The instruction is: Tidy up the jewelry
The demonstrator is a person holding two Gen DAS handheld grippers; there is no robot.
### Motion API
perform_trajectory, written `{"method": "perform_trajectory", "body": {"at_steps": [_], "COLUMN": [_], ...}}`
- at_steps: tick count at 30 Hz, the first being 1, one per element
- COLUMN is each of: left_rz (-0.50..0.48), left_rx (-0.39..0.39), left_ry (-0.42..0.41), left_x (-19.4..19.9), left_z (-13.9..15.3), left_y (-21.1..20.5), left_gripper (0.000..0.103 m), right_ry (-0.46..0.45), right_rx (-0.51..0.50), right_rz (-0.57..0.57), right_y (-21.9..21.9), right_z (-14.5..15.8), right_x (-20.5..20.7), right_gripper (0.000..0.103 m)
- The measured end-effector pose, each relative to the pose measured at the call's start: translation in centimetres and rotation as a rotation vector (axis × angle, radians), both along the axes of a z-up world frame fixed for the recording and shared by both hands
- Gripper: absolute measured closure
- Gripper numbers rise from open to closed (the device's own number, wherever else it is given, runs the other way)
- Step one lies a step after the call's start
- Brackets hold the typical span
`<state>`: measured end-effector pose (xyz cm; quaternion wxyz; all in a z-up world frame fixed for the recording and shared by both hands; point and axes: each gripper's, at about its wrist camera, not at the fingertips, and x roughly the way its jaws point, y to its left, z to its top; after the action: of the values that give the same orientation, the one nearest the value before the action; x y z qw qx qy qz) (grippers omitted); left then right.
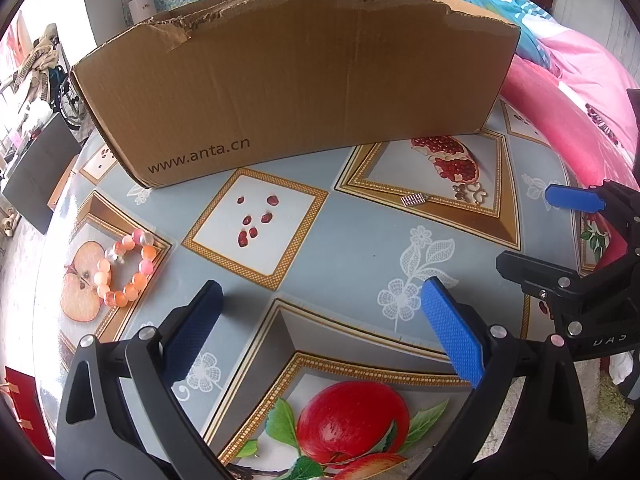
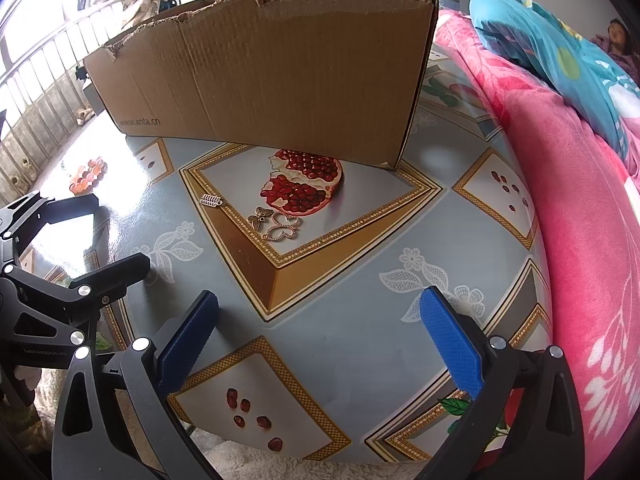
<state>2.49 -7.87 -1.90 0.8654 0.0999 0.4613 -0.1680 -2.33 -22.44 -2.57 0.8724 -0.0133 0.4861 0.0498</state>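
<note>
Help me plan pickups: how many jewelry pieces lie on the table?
4: a beaded bracelet at the left; a small bar charm, butterfly charm and openwork pendant beside the printed pomegranate. The box may hide more.

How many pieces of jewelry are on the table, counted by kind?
Pink-and-orange bead bracelet: 1
Small silver rectangular charm: 1
Bronze butterfly charm: 1
Openwork butterfly-outline charm: 1
Total: 4

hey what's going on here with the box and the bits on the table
A person holds two tools over a fruit-print tablecloth, both open and empty. The left tool and right tool hover short of the jewelry. A bead bracelet, a small bar charm and two butterfly charms lie loose before the cardboard box.
</note>
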Motion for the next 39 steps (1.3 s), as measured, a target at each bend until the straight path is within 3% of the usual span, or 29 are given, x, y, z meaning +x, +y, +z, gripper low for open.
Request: {"method": "perform_trajectory", "body": {"at_steps": [11, 21, 26, 32, 33, 39], "left_rz": [-0.027, -0.024, -0.048, -0.096, -0.108, -0.189], "left_rx": [-0.002, 0.004, -0.004, -0.101, -0.108, -0.115], "left_ry": [0.004, 0.024, -0.035, -0.109, -0.109, -0.108], "left_x": [0.2, 0.7, 0.1, -0.8, -0.9, -0.6], "left_z": [0.0, 0.2, 1.3, 3.6, 3.7, 3.6], "left_y": [0.2, -0.3, -0.4, -0.3, -0.4, -2.4], "left_gripper": [0.007, 0.007, 0.009, 0.027, 0.034, 0.051], "right_ry": [-0.005, -0.132, -0.203, -0.225, -0.221, -0.231], "right_rx": [-0.021, 0.090, 0.119, 0.160, 0.166, 0.173], "right_rz": [0.026, -0.031, -0.034, -0.046, -0.045, -0.012], "right_y": [0.3, -1.9, -2.5, -2.8, -2.8, -2.4], "right_z": [0.5, 3.4, 4.6, 4.7, 4.5, 3.9], "right_x": [-0.1, -1.1, -1.3, -1.3, -1.2, -1.4], "right_gripper": [0.005, 0.005, 0.006, 0.007, 0.007, 0.015]}}
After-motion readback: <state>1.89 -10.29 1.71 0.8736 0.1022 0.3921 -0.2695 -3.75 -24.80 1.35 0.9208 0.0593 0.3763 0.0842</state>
